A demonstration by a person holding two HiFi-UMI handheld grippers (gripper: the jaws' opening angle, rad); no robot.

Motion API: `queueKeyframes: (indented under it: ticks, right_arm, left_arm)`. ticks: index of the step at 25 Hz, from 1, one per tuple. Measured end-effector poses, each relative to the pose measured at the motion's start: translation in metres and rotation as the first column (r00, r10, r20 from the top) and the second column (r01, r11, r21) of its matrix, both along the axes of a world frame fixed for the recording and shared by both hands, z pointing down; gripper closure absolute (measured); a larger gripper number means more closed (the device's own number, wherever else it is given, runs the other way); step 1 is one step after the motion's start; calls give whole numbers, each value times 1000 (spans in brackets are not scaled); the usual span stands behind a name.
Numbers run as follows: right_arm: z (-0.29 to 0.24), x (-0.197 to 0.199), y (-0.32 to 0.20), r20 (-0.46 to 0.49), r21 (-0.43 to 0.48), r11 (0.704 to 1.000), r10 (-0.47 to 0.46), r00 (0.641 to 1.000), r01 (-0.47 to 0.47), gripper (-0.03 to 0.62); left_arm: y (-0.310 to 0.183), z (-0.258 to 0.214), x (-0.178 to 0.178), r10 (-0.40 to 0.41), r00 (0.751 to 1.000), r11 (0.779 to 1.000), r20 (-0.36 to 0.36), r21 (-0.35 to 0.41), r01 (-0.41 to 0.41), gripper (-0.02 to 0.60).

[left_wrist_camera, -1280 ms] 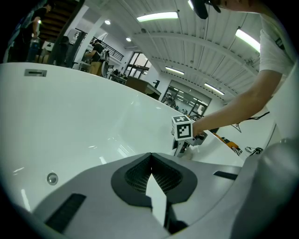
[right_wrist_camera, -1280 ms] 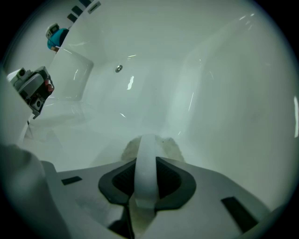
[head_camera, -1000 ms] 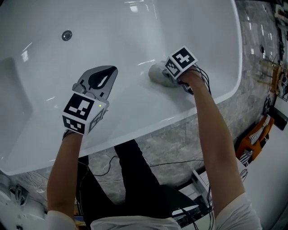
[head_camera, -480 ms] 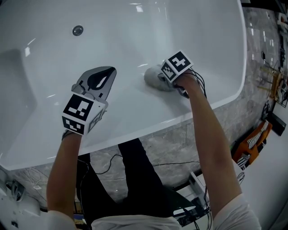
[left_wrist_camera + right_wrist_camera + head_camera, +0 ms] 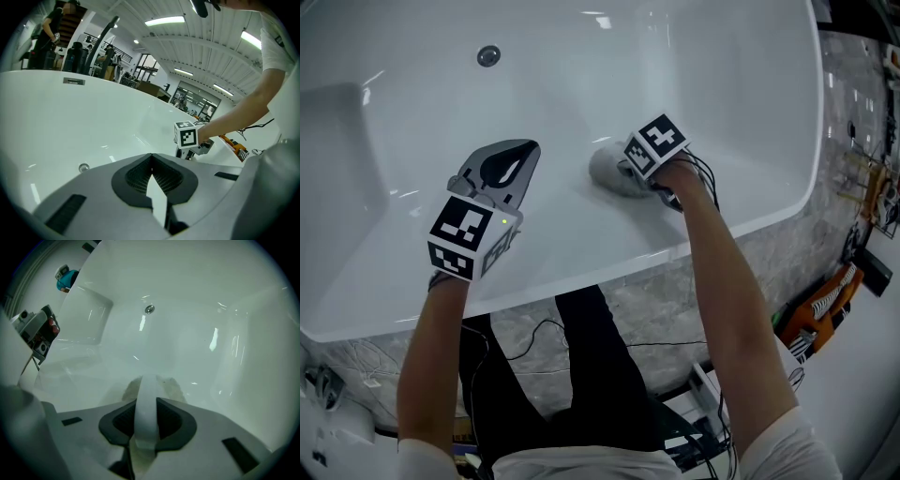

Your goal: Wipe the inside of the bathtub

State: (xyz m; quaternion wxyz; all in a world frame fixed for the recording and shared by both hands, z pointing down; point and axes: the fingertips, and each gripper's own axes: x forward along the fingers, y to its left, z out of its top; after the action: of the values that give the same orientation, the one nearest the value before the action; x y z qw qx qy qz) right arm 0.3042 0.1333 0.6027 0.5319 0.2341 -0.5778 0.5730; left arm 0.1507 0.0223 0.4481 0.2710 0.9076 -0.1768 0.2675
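Since my right gripper (image 5: 628, 171), fingers clamped on the grey cloth (image 5: 605, 169), has slid toward the drain (image 5: 488, 55) along the bathtub (image 5: 581, 94) wall, wiping advances; left gripper (image 5: 508, 164) idles, fingers closed, empty.

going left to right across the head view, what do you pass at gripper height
left gripper, shut and empty → crumpled grey cloth against the white bathtub → right gripper, clamped on that cloth → orange object on the floor outside the tub
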Motion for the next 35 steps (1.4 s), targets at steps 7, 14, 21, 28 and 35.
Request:
queueKeyframes:
  ticks: [7, 14, 21, 28, 35]
  right_arm:
    - [-3, -38, -3, 14, -2, 1000, -17, 1000, 17, 502]
    - [-2, -82, -10, 41, -4, 999, -39, 998, 40, 502]
    - [-1, -130, -15, 69, 4, 998, -69, 995, 69, 502]
    - [-1, -183, -23, 93, 4, 995, -103, 990, 104, 502]
    - [1, -234, -28, 115, -2, 991, -133, 984, 134, 502]
  left_arm:
    - [-3, -5, -39, -44, 999, 999, -3, -5, 44, 569]
    - [-7, -5, -75, -59, 998, 998, 18, -3, 59, 569]
    - [-12, -7, -112, -89, 996, 996, 25, -1, 89, 569]
    - [-14, -7, -161, -131, 991, 991, 39, 0, 131, 570]
    - [-22, -8, -210, -175, 984, 985, 45, 3, 175, 570]
